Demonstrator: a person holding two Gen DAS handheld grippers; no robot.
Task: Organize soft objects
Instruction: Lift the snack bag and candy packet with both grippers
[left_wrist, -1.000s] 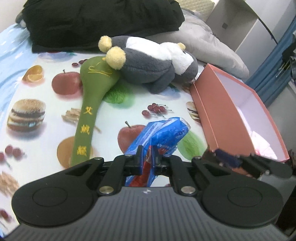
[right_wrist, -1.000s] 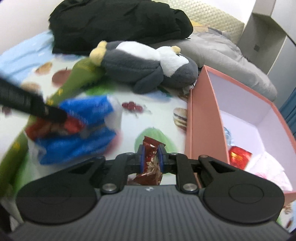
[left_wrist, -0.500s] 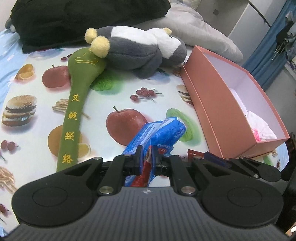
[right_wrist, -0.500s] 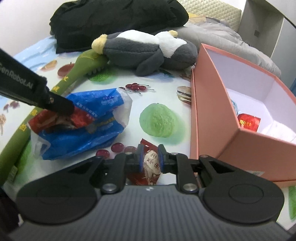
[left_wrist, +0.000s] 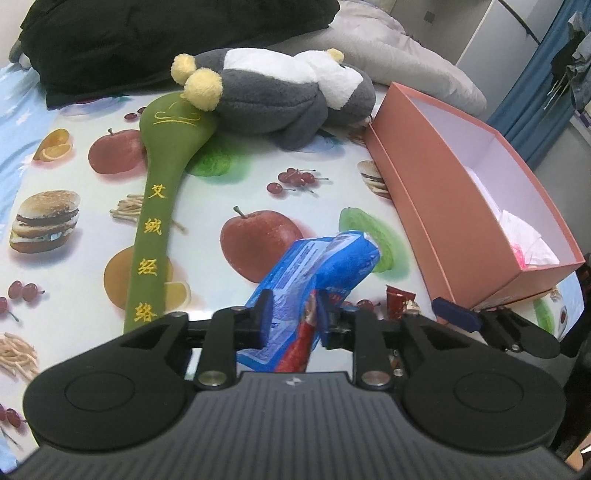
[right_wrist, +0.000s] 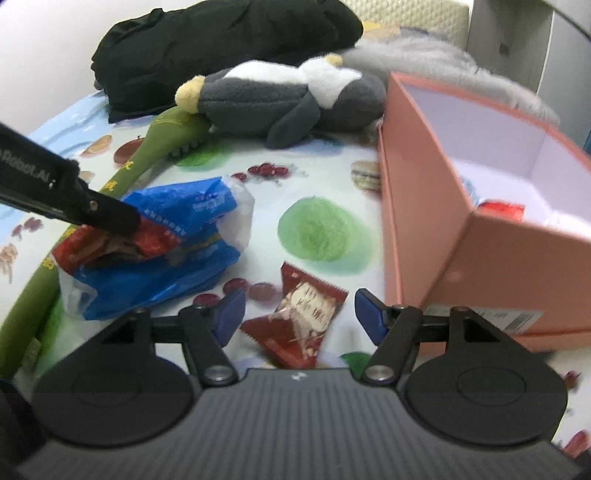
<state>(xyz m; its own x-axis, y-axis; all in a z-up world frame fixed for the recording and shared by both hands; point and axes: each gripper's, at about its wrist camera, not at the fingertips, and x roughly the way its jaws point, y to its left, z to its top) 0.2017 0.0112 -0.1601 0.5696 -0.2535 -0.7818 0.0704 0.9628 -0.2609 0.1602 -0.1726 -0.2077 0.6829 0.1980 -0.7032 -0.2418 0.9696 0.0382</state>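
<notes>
Both grippers have just been opening; a second ago each was pinched tight on its packet, now the right gripper (right_wrist: 300, 313) stands wide, its blue pads clear on either side of the red sachet (right_wrist: 301, 314), which lies loose on the fruit-print cloth (right_wrist: 321, 236) between them, just beside the pink box (right_wrist: 480, 258); the left gripper (left_wrist: 291, 314) is parted a little, the blue bag (left_wrist: 314, 280) between its jaws, right pad against the red end, left pad apart from the film, so no real grip; bag rests on the cloth near the box; plush (left_wrist: 280, 96) and green mallet (left_wrist: 159, 206) lie beyond.
</notes>
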